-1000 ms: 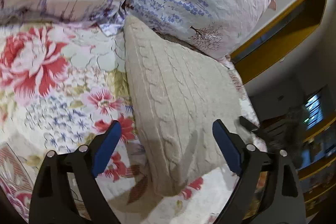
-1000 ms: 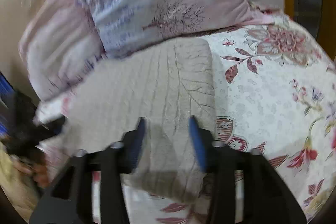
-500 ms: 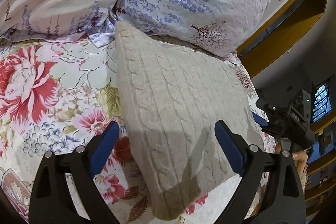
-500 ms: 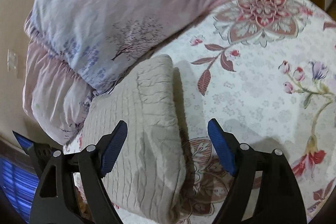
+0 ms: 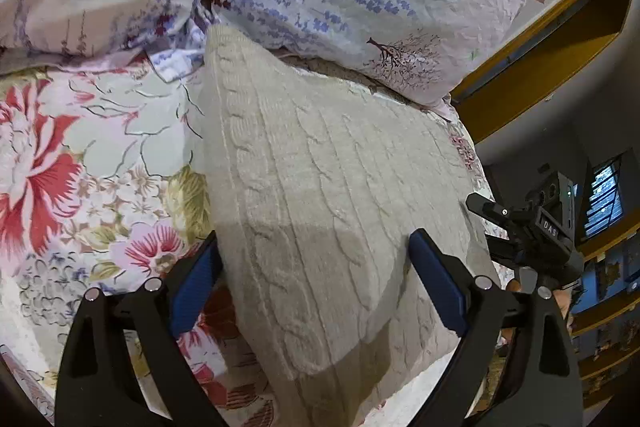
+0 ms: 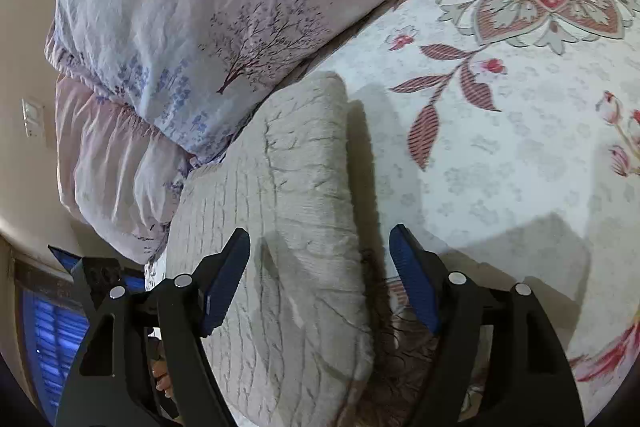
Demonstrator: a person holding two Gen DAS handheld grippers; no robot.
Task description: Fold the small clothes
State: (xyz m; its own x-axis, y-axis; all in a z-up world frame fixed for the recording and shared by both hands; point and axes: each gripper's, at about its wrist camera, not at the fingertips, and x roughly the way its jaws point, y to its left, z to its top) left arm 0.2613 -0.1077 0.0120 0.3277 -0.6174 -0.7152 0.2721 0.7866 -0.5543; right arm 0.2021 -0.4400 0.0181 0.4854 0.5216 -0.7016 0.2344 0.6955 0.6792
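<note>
Judging the sweater [image 5: 320, 195] soft, thick and floppy (bulky too), we'd pinch its near corners; both grippers' fingers [image 5: 436, 283] [image 6: 224, 279] stand apart, holding nothing.

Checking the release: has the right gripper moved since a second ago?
Yes: the right gripper shifted right, from wholly over the sweater to its right edge; jaws just narrowed, open astride that edge.
</note>
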